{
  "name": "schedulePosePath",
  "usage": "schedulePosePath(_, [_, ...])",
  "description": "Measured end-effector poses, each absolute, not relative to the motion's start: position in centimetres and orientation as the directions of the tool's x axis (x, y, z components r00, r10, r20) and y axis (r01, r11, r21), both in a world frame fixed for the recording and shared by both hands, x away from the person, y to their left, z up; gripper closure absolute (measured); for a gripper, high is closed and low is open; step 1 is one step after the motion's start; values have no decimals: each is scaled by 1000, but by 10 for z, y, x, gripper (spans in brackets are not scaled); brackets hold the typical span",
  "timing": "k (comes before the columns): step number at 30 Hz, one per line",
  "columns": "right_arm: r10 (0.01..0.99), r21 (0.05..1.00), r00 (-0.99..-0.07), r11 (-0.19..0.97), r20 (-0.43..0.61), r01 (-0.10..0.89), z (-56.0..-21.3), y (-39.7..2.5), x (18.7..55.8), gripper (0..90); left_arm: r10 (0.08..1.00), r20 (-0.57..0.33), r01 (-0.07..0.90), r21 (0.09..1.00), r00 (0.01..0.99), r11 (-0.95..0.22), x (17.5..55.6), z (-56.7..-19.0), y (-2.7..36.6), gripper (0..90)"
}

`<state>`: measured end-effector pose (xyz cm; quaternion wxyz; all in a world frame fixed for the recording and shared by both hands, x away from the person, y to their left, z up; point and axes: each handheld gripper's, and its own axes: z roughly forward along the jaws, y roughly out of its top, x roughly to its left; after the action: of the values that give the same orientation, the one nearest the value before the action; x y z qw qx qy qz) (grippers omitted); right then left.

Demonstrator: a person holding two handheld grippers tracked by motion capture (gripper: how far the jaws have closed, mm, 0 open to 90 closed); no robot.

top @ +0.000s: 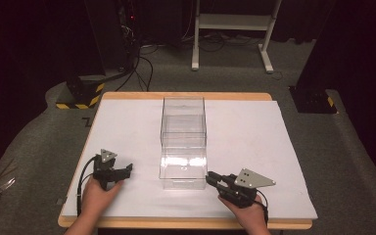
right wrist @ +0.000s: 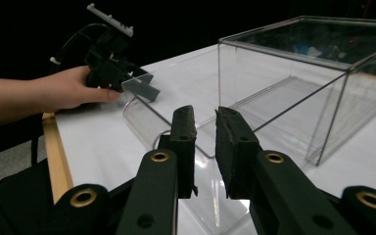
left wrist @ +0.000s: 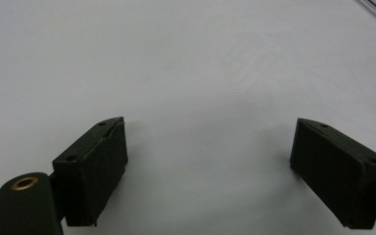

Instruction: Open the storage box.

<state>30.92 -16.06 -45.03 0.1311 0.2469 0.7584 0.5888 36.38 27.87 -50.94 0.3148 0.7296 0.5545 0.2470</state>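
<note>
At the near edge of the tabletop [top: 284, 147], which is covered by a white sheet, the person's two hands each hold a set of tongs. The left tongs [top: 127, 170] rest low over the white surface at the near left, gripped by the left hand [top: 99, 192]; in the left gripper view the left tongs' jaws stand wide apart over bare white sheet with nothing between them. The right tongs [top: 208, 178], held by the right hand [top: 247, 209] at the near right, point toward the lower right corner of a clear plastic box [top: 183, 142] and lie just beside it; in the right gripper view the jaws are nearly closed, a narrow gap between them, gripping nothing. The clear box stands in the middle of the tabletop between the two hands, running away from the person. Beyond the table lie grey carpet, black cables and a white frame's legs [top: 230, 29].
</note>
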Motion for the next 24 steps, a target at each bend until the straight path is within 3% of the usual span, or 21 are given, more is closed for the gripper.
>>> schedulePosePath(16, [647, 955, -757, 158, 91, 250, -454, -192, 326, 747, 965, 12, 653, 733, 263, -187, 364, -509, 279, 142])
schedulePosePath(24, [757, 932, -651, 199, 49, 301, -470, -208, 340, 664, 965, 11, 654, 733, 263, -187, 364, -509, 279, 142])
